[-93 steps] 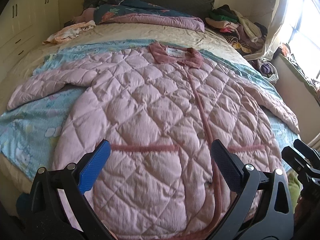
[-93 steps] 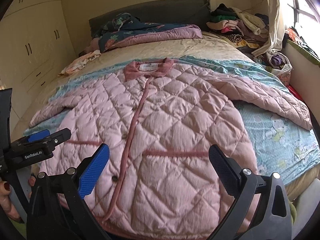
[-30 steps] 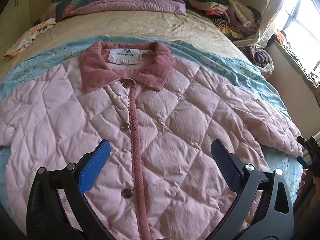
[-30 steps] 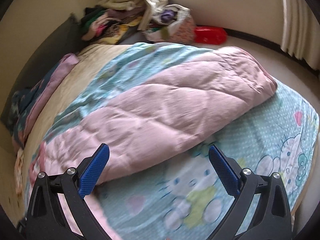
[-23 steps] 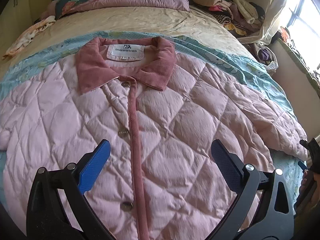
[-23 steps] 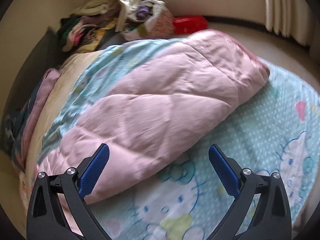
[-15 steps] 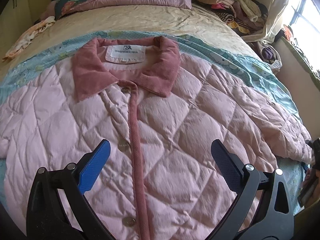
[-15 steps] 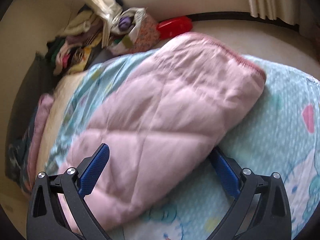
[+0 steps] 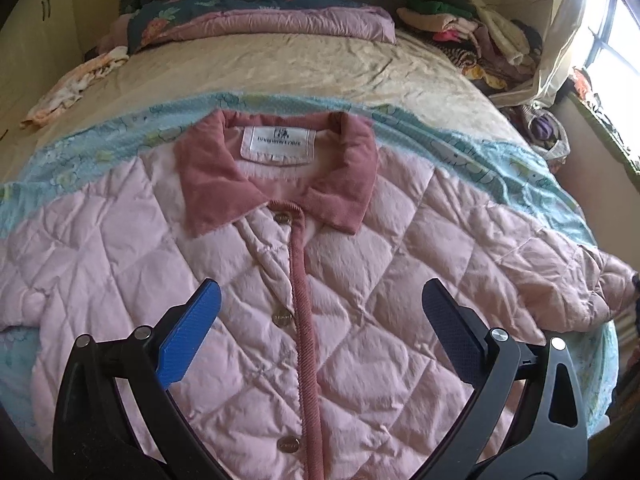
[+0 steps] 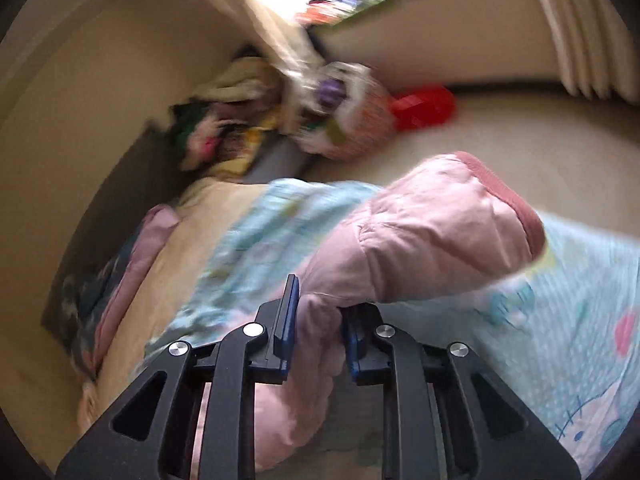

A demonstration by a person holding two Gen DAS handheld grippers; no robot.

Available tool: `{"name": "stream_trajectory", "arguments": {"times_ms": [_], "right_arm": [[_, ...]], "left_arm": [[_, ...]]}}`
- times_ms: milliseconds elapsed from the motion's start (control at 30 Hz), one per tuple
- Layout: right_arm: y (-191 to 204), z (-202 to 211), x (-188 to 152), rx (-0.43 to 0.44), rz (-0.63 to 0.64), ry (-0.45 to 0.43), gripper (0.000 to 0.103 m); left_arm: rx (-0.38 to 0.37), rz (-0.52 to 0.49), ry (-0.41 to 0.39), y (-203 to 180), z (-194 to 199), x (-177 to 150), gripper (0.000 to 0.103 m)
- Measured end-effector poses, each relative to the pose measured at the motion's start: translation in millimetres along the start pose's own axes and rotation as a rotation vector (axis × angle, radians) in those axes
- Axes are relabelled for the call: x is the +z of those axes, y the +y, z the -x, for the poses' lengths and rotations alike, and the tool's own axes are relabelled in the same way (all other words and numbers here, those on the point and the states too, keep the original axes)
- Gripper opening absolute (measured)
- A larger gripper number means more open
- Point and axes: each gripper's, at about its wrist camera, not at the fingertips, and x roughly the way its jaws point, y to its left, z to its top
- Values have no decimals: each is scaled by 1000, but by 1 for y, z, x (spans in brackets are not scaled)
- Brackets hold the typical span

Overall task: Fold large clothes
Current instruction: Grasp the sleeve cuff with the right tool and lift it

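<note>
Right gripper [image 10: 316,320] clamped on quilted jacket sleeve [image 10: 432,236] above cartoon blanket [image 10: 580,320], left gripper [image 9: 320,328] wide open, empty over jacket front [image 9: 360,280]: sleeve-fold step, next requiring carry across chest.

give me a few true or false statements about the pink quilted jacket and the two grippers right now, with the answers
1. The right gripper is shut on the jacket's sleeve. True.
2. The left gripper grips the collar. False: its jaws stand wide open, short of the collar, holding nothing.
3. The jacket lies front side up, with its buttons showing. True.
4. The jacket lies straight on the beige sheet. False: it lies on a light blue cartoon-print blanket.
5. The collar is darker pink than the quilted body. True.
6. The sleeve's cuff points toward the headboard. False: in the right wrist view it points away from the jaws, toward the floor beside the bed.
</note>
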Motion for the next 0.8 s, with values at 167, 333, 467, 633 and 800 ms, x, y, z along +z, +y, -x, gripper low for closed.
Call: {"name": "stream_trajectory", "arguments": {"times_ms": [167, 333, 467, 633, 800], "right_arm": [[67, 31, 5, 94, 194, -58, 17], [123, 59, 0, 182, 318, -87, 17], [165, 74, -4, 233, 400, -102, 16], [213, 90, -19, 300, 480, -111, 16], [252, 99, -34, 355, 537, -89, 16]], "left_arm": [[-8, 3, -35, 4, 21, 9, 94], [-38, 6, -71, 14, 43, 15, 94], [-79, 45, -75, 30, 52, 16, 94], [-102, 81, -79, 51, 62, 16, 94], [-120, 116, -97, 75, 75, 18, 94]]}}
